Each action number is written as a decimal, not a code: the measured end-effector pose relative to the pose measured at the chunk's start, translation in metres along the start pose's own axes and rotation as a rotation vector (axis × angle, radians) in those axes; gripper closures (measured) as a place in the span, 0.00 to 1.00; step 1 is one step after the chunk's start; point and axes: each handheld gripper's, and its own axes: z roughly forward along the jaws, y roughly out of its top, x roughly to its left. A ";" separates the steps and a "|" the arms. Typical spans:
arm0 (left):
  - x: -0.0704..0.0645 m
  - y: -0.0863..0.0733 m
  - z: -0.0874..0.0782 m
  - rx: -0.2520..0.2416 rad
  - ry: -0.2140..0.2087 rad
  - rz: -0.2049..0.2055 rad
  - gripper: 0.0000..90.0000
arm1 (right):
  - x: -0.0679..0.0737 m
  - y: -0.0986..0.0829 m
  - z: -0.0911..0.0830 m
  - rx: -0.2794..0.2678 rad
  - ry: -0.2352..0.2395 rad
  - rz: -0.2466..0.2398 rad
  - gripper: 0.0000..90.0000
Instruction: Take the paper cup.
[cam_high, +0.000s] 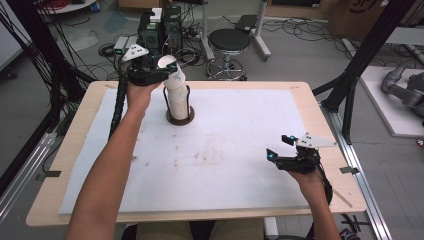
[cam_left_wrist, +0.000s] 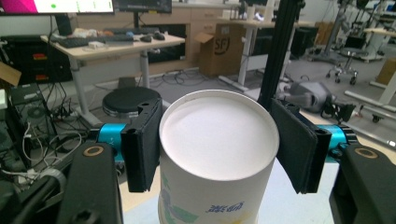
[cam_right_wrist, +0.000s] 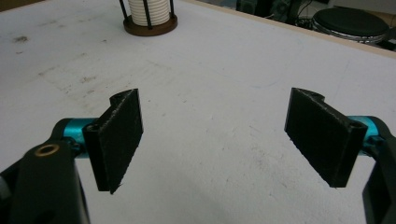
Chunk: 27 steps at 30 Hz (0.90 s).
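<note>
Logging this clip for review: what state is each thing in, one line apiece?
Left hand-held gripper: jaws around the top cup, seemingly touching its rim.
Top cup: tilted, partly lifted off the stack.
Cup stack: upright in its holder.
Holder: standing on the mat.
Right hand-held gripper: open, empty, above the mat.

1. The right gripper (cam_right_wrist: 212, 140) hangs over the white mat (cam_right_wrist: 224, 84), jaws spread wide, nothing between them but bare mat.
2. Far beyond the jaws, up at the mat's far end, there's the cup stack (cam_right_wrist: 149, 10), ribbed white rims one inside another.
3. That stack sits in a round brown holder (cam_right_wrist: 150, 25), thin black rods rising around it.
4. Past the mat's wooden edge, away from the holder, a black stool seat (cam_right_wrist: 351, 22).
5. Faint brown stains speckle the mat between holder and jaws.
</note>
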 end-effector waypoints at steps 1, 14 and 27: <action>0.000 0.002 -0.003 -0.011 0.001 -0.001 0.41 | 0.000 0.000 0.000 0.000 0.001 0.000 0.22; -0.012 0.022 -0.042 -0.054 0.003 0.011 0.42 | 0.003 0.002 0.004 -0.015 0.029 0.005 0.22; -0.038 0.012 -0.095 -0.008 -0.107 0.066 0.42 | 0.014 0.004 0.004 -0.008 0.065 -0.005 0.22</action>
